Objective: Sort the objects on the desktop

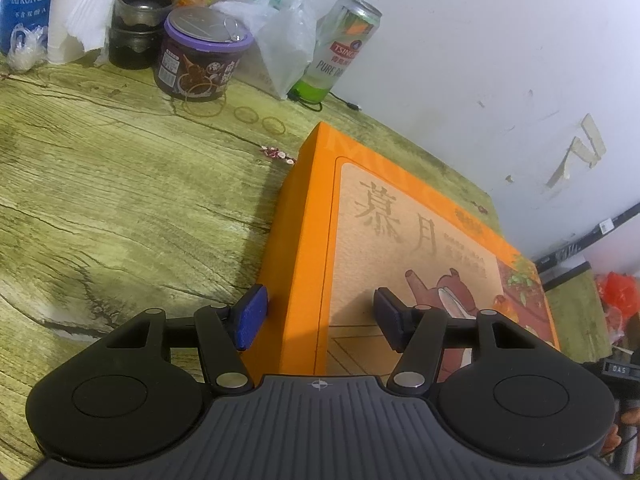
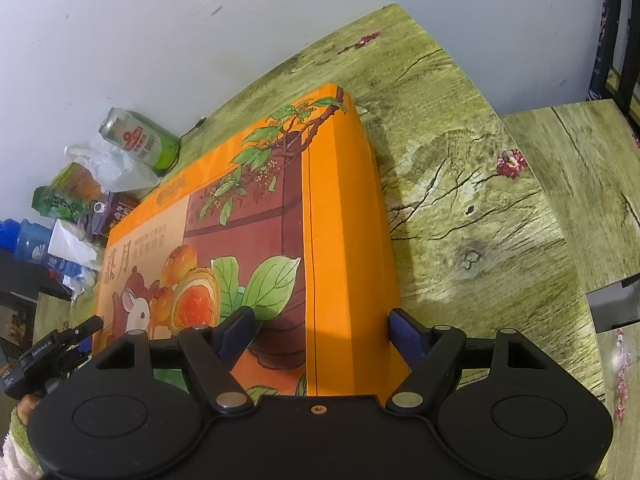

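Fingers of the left hand-held gripper [image 1: 318, 318] straddled the left edge of the orange box [image 1: 404, 240]: one blue pad [image 1: 250, 316] lay against the box's outer side wall, the other [image 1: 390, 318] sat over the printed lid. Whether the pads actually pressed the box I could not tell; the jaws stood at a middling width.

The right hand-held gripper [image 2: 322, 336] did the same at the box's right edge, one pad [image 2: 236, 334] over the lid picture and one [image 2: 406, 336] beside the right wall, jaws fairly wide; again contact was unclear.

The box lay flat on the desk [image 1: 120, 200], its far long side near the white wall [image 1: 480, 60].

Beyond the box's far left corner, three rubber bands [image 1: 244, 114] lay on the desk just in front of a purple-lidded tub [image 1: 200, 56]. Behind the tub stood a dark glass jar [image 1: 138, 20], and right of it a clear plastic bag [image 1: 280, 28] and a green beer can [image 1: 340, 48] stood against the wall. Paper towel [image 1: 84, 8] and a blue package [image 1: 26, 4] stood at the far left. In the right view, part of the other hand-held gripper showed at the lower left.
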`<move>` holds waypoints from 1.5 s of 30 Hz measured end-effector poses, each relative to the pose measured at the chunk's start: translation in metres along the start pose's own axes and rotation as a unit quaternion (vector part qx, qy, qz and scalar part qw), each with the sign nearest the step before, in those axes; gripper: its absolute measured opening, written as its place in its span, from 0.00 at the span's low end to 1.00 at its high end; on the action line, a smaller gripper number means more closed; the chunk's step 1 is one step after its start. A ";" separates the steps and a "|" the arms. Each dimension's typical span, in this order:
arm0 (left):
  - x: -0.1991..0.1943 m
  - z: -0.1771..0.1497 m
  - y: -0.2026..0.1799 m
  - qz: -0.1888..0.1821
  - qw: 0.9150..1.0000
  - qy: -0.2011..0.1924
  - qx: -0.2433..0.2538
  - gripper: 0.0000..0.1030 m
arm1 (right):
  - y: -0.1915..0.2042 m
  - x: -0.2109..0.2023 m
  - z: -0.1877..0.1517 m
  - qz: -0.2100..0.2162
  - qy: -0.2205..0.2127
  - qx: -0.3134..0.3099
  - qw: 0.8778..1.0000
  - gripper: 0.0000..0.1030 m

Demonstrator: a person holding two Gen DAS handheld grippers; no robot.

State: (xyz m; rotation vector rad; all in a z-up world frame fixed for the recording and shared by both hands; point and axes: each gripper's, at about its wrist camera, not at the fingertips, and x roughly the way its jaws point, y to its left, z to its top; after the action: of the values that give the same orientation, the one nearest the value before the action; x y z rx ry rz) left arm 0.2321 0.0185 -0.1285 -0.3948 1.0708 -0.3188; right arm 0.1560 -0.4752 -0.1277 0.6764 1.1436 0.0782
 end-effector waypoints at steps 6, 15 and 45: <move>0.001 0.000 0.000 0.003 1.000 0.001 -0.001 0.58 | -0.001 0.001 -0.002 0.001 0.002 0.000 1.000 0.70; 0.003 -0.002 0.001 0.005 1.000 0.005 -0.001 0.58 | -0.004 0.003 -0.002 0.004 0.007 0.004 1.000 0.70; 0.007 -0.007 -0.003 0.014 1.000 0.014 0.001 0.62 | -0.007 0.003 0.002 0.004 0.003 0.007 1.000 0.71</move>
State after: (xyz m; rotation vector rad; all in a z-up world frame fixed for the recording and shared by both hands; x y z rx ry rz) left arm 0.2290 0.0119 -0.1358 -0.3737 1.1029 -0.3021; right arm 0.1572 -0.4806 -0.1329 0.6929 1.1487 0.0795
